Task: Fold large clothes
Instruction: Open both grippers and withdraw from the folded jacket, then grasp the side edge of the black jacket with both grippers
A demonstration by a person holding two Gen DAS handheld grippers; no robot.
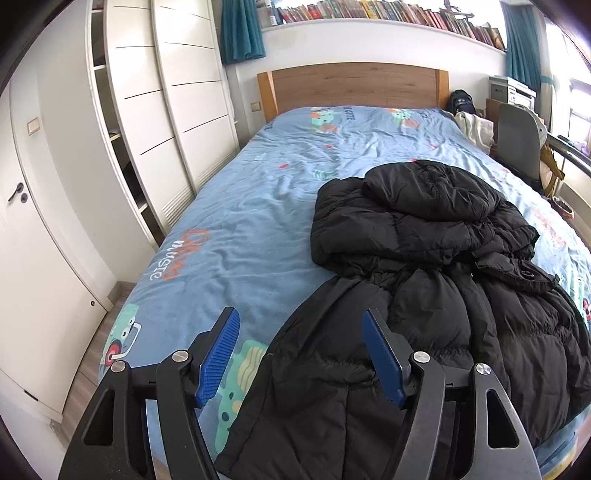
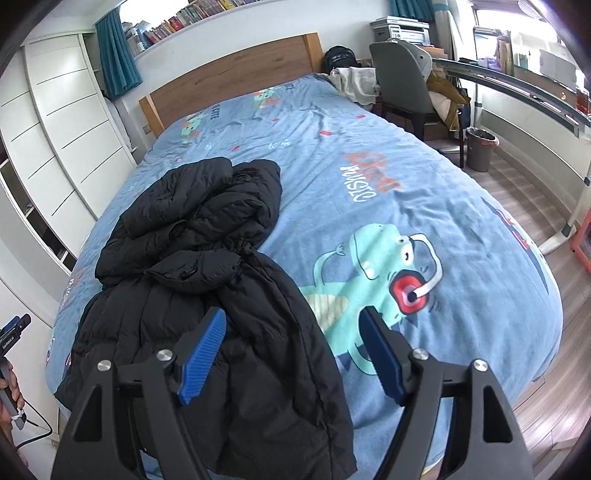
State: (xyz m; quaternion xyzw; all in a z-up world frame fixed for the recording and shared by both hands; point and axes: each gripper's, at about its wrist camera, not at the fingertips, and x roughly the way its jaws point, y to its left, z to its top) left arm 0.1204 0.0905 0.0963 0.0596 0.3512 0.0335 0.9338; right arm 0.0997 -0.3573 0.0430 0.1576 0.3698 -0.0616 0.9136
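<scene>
A black puffer jacket lies crumpled on the blue cartoon bedspread, its hood bunched toward the headboard and its hem at the near edge of the bed. My left gripper is open and empty, held above the jacket's lower left edge. In the right wrist view the jacket lies left of centre on the bedspread. My right gripper is open and empty above the jacket's lower right edge. The other gripper's body shows at the far left edge.
A wooden headboard stands at the far end. White wardrobes and a door line the left side. A grey chair, a desk with a printer and a bin stand on the right by wooden floor.
</scene>
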